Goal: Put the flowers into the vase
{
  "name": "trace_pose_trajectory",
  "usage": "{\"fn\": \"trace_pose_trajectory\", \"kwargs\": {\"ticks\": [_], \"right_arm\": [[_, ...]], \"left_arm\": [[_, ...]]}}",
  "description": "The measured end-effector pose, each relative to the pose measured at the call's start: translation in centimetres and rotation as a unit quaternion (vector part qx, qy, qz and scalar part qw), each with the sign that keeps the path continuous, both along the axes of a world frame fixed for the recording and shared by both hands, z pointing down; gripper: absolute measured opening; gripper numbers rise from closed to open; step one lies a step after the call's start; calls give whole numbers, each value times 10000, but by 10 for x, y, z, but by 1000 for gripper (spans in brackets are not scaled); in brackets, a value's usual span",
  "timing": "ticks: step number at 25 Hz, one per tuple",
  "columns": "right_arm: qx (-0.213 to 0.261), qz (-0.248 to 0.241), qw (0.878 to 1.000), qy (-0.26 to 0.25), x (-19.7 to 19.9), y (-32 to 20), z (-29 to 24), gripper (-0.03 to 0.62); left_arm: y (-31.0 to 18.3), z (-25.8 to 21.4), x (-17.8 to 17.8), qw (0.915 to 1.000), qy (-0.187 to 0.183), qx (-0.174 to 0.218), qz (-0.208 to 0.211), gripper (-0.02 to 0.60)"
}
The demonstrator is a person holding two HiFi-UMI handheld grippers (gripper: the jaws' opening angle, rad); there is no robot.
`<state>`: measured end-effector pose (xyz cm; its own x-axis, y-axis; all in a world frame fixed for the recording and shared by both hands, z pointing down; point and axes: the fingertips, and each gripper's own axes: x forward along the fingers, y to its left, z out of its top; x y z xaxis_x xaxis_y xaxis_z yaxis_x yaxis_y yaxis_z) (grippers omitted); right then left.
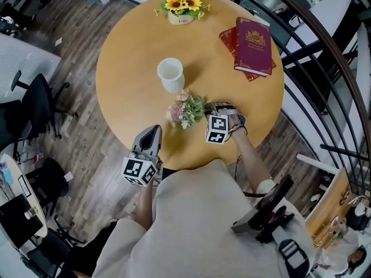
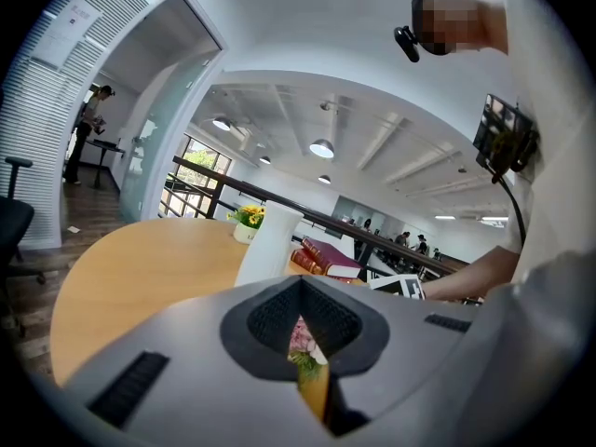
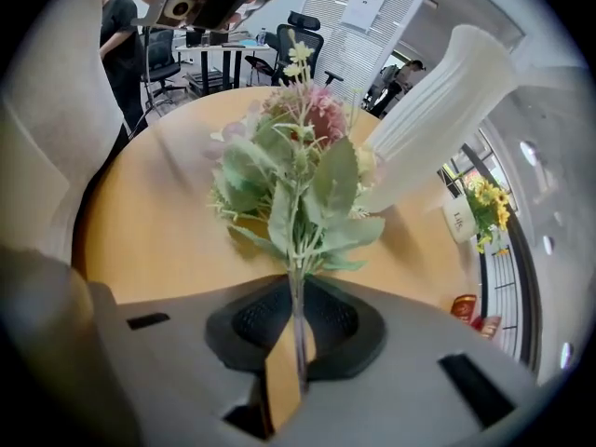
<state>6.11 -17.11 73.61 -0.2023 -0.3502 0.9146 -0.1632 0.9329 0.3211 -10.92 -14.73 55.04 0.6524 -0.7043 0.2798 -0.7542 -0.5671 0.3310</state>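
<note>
Right gripper view is showing my right gripper (image 3: 296,333) clamping the flowers (image 3: 293,166) by the stem, near the vase (image 3: 438,110) (left gripper (image 2: 303,329) idling closed, empty). I'm finishing the grasp; next I'm needing a lift, stem down over the vase mouth.

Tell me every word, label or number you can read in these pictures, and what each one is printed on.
"Life", as best it reads: on the white sunflower pot.
Red book: gold emblem and lettering on the cover, too small to read.
Wall sign: print too blurred to read.
Marker cube: black-and-white square patterns only, no words or numbers.
</note>
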Motion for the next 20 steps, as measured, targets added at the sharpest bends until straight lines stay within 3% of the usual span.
{"fn": "trace_pose_trajectory", "kwargs": {"ticks": [5,8,10,12,14,16,18,20], "right_arm": [[256,416,9983,-323,14,1,-19,48],[426,901,9915,-842,26,1,-40,46],[438,1417,9789,-1406,35,-1,-56,46],[412,2005,9560,-2101,43,-3,-73,46],[361,2598,9206,-2893,53,-6,-87,44],[298,3114,8727,-3748,62,-11,-102,44],[186,3542,8123,-4631,71,-15,-118,44],[19,3863,7395,-5513,79,-19,-134,43]], "left_arm": [[-3,-2,11,9999,25,76,124,6],[-4,-3,17,9997,31,129,206,6],[-4,-3,20,9996,31,147,257,6],[-3,-3,24,9994,32,155,302,6],[-3,-2,28,9993,33,166,345,6],[-3,-3,30,9992,30,180,368,6],[-3,-3,33,9991,27,193,375,6],[-3,-4,33,9991,23,208,370,6]]}}
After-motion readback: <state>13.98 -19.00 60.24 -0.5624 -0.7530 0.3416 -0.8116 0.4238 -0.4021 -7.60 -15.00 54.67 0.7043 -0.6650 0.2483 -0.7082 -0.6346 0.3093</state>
